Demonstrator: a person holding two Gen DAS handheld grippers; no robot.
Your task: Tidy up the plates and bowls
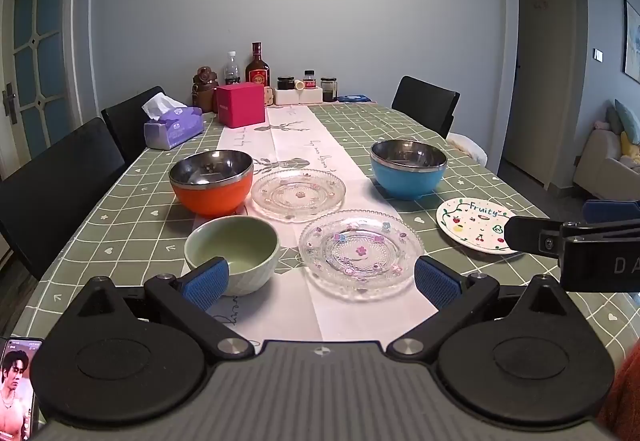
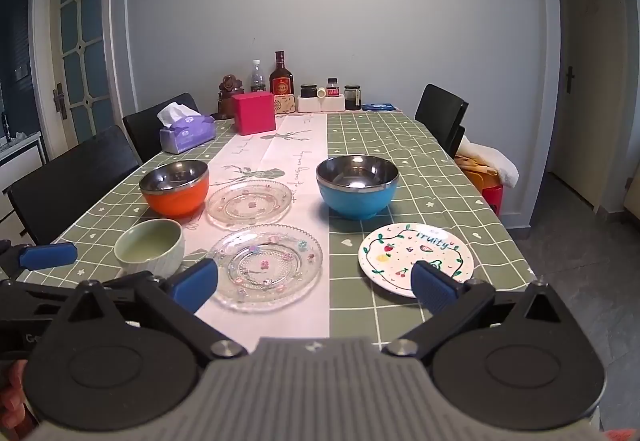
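On the tabletop, under a green checked cloth with a pale runner down the middle: six pieces spread apart, none stacked.

Largest first. Blue bowl with steel lining, far right, just off the runner; orange bowl of the same make, far left. Probably light and stiff, smooth outside; best taken at the rim, one pad inside and one outside.

Nearer glass plate, clear, beaded, dotted with small coloured flowers, on the runner close in front of the left claw; second glass plate just behind it, beside the orange bowl. Fragile and slick; to be pinched at the raised scalloped edge, lifted level, set down gently.

White plate lettered "Fruity", with painted fruit and a green vine, near right, partly behind one pad of the right claw. Ceramic by the look of it, flat and low, so hard to get under; rim grip again.

Smallest: pale green bowl, ribbed outside, near left, apparently empty though the glare makes that uncertain. Heavier for its size, chippable.

Both claws spread wide, holding nothing, hovering above the near edge.
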